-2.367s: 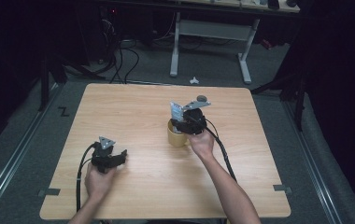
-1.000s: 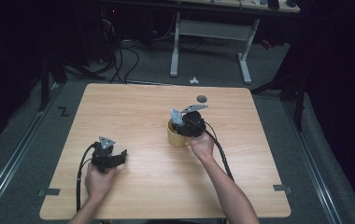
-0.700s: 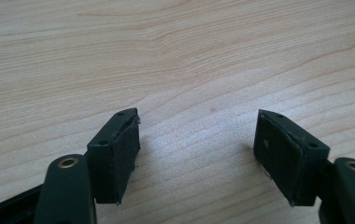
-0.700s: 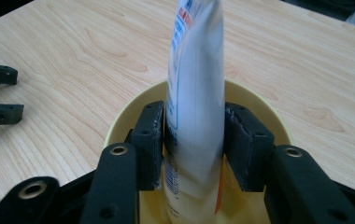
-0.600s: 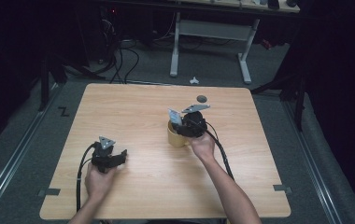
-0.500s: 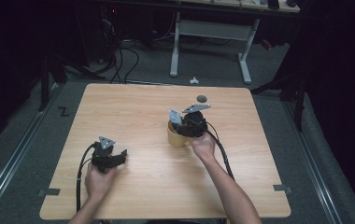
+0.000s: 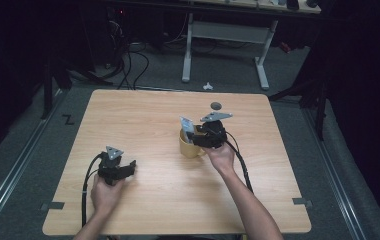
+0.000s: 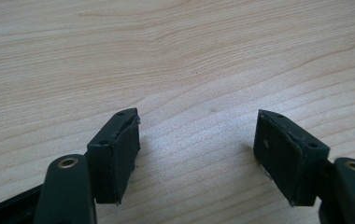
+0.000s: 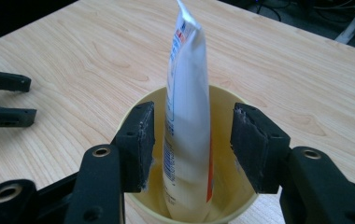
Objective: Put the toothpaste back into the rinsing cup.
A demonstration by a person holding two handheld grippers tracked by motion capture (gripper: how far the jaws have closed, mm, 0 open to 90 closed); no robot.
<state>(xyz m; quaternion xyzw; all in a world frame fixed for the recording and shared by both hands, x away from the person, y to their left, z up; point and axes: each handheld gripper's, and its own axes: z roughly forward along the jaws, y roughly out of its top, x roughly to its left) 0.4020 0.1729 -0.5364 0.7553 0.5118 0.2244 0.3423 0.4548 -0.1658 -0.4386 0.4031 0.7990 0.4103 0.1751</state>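
Tube [image 9: 187, 116] of cream stands upright inside the yellow cup [image 9: 222, 100] near the middle of the wooden surface [image 7: 143, 120], so the placing looks done; only pulling away seems left. The right hand-held gripper [image 9: 192, 149] has just been opening, its pads apart from the tube between them. The left hand-held gripper [image 8: 196, 149] rests open, empty, well apart.
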